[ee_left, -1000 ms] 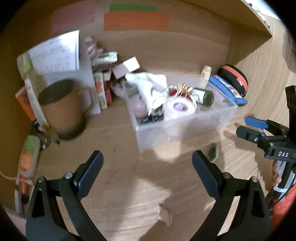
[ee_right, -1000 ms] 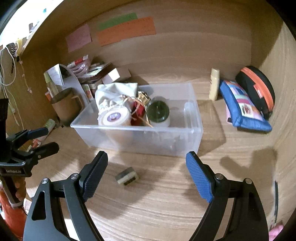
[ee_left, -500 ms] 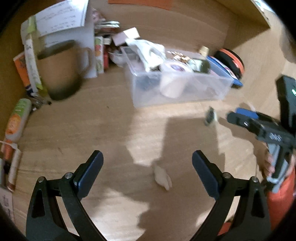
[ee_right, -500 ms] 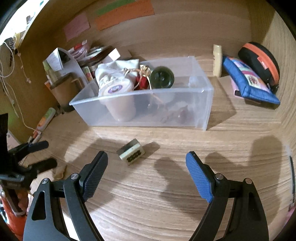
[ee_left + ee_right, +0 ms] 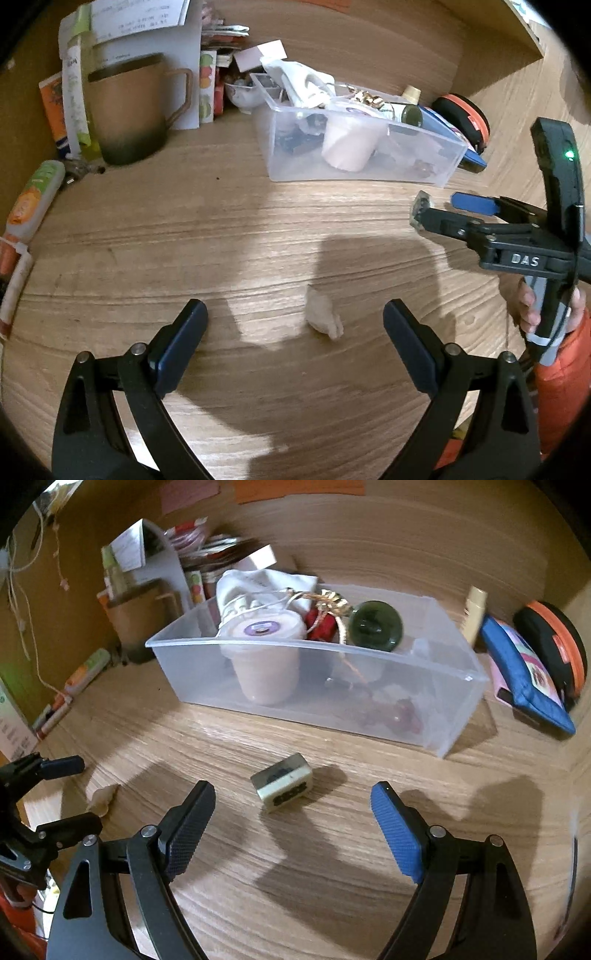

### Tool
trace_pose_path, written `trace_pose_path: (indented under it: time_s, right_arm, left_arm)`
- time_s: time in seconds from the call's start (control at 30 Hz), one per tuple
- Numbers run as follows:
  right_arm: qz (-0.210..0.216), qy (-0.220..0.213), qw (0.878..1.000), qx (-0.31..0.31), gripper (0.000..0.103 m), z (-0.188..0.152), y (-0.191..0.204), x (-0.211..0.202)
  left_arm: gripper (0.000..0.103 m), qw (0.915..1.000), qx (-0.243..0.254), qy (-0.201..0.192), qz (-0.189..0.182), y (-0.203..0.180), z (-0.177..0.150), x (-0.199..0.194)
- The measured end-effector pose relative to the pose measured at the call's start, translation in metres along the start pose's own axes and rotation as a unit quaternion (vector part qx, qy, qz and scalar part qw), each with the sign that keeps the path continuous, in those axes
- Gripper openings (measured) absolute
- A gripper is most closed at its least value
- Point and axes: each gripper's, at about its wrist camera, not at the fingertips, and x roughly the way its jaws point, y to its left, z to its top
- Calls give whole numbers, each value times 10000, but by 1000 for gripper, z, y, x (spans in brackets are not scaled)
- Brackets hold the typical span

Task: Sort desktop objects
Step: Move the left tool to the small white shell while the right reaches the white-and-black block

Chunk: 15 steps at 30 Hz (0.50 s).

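Bare wooden desktop [image 5: 332, 867] between clear bin [image 5: 369, 716] wall and hand-held grippers.

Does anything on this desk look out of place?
Two bits lie loose on the bare wood, outside the clear bin: a small pale block tipped askew, and a crumpled beige scrap. Nothing looks spilled or broken.

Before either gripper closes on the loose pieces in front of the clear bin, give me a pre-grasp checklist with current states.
1. Right gripper jaws open, nothing held: ok.
2. Small block lies between the right jaws' line, ahead of the tips: ok.
3. Left gripper jaws open, nothing held: ok.
4. Beige scrap sits between the left jaws: ok.
5. Clear bin has free space at its right end: ok.
6. Jaws low enough on the desk to grip: cannot tell.
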Motion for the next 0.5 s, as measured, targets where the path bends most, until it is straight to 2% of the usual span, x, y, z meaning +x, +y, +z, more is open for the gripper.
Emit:
trace_pose_path:
  time_s: [0.03,0.2,0.5]
  right_arm:
    - [-11,17,10000,-31,84,0,1,1]
    - [102,123,9998,-89,84,2,4,8]
    - [279,303,9990,-182,82,2,7,14]
  left_arm:
    - [97,10000,8,-10,25,-1,0,0]
    - [79,9998,118,-38,175,-7,0,2]
    - [72,9980,301,-131,531,-16,-4,4]
